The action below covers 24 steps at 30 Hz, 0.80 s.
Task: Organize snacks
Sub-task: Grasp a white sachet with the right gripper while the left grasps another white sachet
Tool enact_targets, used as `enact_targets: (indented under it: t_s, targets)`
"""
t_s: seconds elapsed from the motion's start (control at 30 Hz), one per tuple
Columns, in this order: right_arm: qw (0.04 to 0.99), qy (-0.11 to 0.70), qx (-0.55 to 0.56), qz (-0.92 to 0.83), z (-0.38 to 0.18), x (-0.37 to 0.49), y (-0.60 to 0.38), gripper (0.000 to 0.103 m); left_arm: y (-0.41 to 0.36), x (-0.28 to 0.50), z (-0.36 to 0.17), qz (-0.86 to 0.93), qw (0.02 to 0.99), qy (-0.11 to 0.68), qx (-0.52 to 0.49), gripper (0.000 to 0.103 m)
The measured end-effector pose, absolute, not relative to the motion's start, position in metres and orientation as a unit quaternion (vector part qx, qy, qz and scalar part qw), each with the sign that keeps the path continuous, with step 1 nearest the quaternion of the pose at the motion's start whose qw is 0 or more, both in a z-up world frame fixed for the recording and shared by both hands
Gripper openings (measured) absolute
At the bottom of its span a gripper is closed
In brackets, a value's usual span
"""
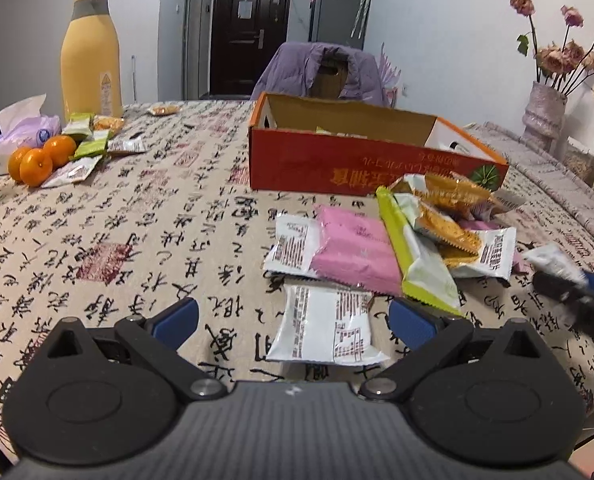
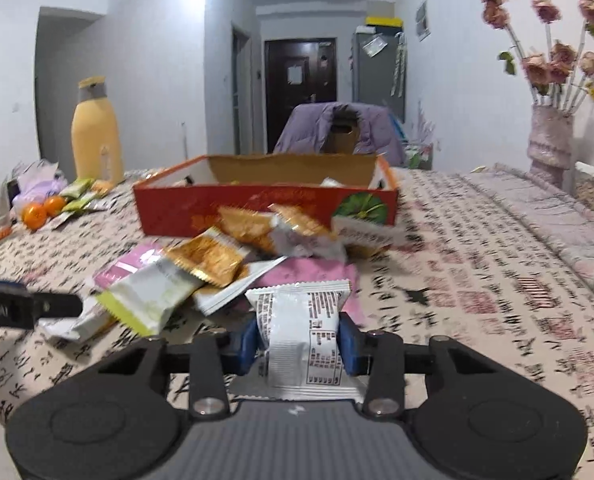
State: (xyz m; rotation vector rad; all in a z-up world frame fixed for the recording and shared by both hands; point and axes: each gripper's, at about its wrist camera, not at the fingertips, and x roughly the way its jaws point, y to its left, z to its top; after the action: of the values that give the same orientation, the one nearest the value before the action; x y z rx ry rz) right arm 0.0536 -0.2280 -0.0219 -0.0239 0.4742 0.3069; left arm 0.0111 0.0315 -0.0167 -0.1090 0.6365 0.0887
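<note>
A pile of snack packets lies on the table in front of a red cardboard box (image 1: 361,168): a pink packet (image 1: 353,252), a green-edged packet (image 1: 421,264), orange packets (image 1: 449,200) and a white packet (image 1: 325,324). My left gripper (image 1: 293,316) is open, its blue pads either side of that white packet. My right gripper (image 2: 299,344) is shut on a white snack packet (image 2: 301,332), held above the table short of the box (image 2: 265,204). The right gripper also shows in the left wrist view (image 1: 577,292) at the right edge.
A tall yellow bottle (image 1: 91,56) stands at the back left, with oranges (image 1: 41,158), more snack packets (image 1: 93,140) and a tissue pack (image 1: 25,124) near it. A vase of dried roses (image 1: 545,112) stands at the right. A chair with a purple jacket (image 1: 321,68) is behind the box.
</note>
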Motion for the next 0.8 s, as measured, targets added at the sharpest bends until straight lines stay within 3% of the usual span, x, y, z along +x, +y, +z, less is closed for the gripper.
enact_targets:
  t_s: [0.3,0.5,0.7,0.77,0.8]
  targets:
    - [0.962,0.235,0.007,0.137,-0.026,0.058,-0.244,0.04,0.022,0.027,-0.03,0.044,0.94,0.334,-0.049,0.103]
    - [0.961,0.236,0.009,0.142,-0.029,0.058,-0.243,0.04,0.013,0.033,-0.036,0.061,0.941,0.331,-0.035,0.094]
    - [0.96,0.238,0.016,0.144,-0.032,0.061,-0.244,0.04,0.007,0.03,-0.037,0.072,0.946,0.316,-0.022,0.077]
    - [0.96,0.24,0.017,0.146,-0.033,0.061,-0.244,0.04,0.005,0.028,-0.037,0.067,0.947,0.313,-0.02,0.069]
    - [0.959,0.241,0.017,0.146,-0.034,0.062,-0.244,0.04,0.004,0.027,-0.036,0.061,0.948,0.311,-0.018,0.06]
